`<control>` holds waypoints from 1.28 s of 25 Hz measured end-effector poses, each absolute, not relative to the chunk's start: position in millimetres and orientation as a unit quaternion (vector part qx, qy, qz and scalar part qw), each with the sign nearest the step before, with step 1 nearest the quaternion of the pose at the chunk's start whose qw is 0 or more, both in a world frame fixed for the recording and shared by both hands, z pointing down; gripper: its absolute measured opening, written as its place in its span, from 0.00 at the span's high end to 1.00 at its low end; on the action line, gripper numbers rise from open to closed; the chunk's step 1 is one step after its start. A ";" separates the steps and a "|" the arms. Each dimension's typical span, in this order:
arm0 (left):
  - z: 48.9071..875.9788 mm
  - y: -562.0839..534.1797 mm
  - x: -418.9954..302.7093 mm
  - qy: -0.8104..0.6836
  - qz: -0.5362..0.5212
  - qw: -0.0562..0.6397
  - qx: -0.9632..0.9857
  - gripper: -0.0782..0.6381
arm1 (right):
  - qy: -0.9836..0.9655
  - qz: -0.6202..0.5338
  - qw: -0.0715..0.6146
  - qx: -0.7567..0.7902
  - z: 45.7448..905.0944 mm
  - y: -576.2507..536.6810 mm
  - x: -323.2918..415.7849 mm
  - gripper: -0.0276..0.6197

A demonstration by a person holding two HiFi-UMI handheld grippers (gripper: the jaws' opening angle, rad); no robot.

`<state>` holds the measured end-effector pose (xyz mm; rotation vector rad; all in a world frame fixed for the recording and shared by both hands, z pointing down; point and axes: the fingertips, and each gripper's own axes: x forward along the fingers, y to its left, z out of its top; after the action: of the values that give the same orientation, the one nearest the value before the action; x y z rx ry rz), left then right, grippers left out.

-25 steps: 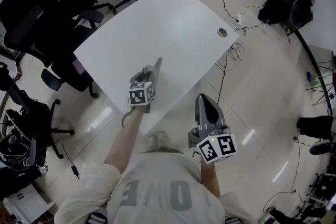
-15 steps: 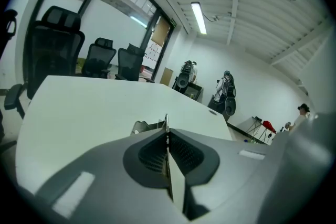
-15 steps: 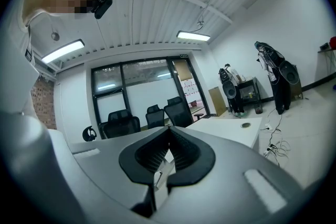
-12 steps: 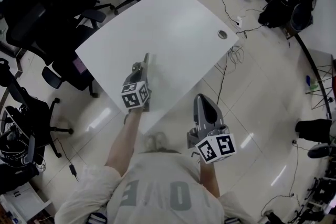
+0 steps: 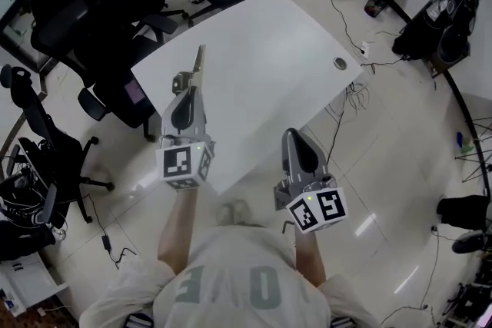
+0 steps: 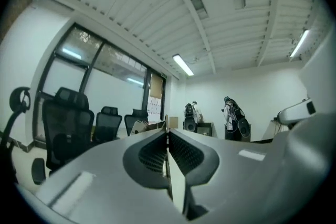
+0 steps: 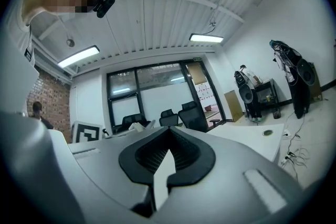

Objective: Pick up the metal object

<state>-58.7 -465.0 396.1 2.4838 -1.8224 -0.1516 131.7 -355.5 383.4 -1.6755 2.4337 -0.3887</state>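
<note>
Metal object [image 5: 200, 61] sat pinched edge-on in the left hand-held gripper [image 5: 194, 85], upper left of centre, apparently lifted off the white desk [image 5: 269, 34]. Right hand-held gripper [image 5: 295, 137], lower centre, was pressed together with nothing in it. Pick looked done, with nothing obvious left.

Lettered grey T-shirt [image 5: 231, 282], grey left hand-held gripper [image 5: 192, 86] and right hand-held gripper [image 5: 295, 136].
</note>
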 end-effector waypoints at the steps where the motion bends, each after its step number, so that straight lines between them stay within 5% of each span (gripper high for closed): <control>1: 379.6 -454.0 -66.4 -0.598 -0.060 0.013 0.799 0.89 | 0.816 -0.128 0.083 -0.558 380.7 -357.5 127.4 0.94; 15: 345.3 -368.0 -130.8 -0.638 -0.100 0.001 0.763 0.89 | 0.826 -0.161 0.098 -0.531 385.9 -338.9 83.0 0.94; 32: 354.9 -286.6 -163.6 -0.628 -0.141 0.050 0.764 0.89 | 0.847 -0.138 0.038 -0.512 400.5 -223.4 20.5 0.94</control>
<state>-163.6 -286.6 354.9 2.3267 -1.9111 -0.4304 20.5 -223.4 400.5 -1.5713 2.5989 -0.4220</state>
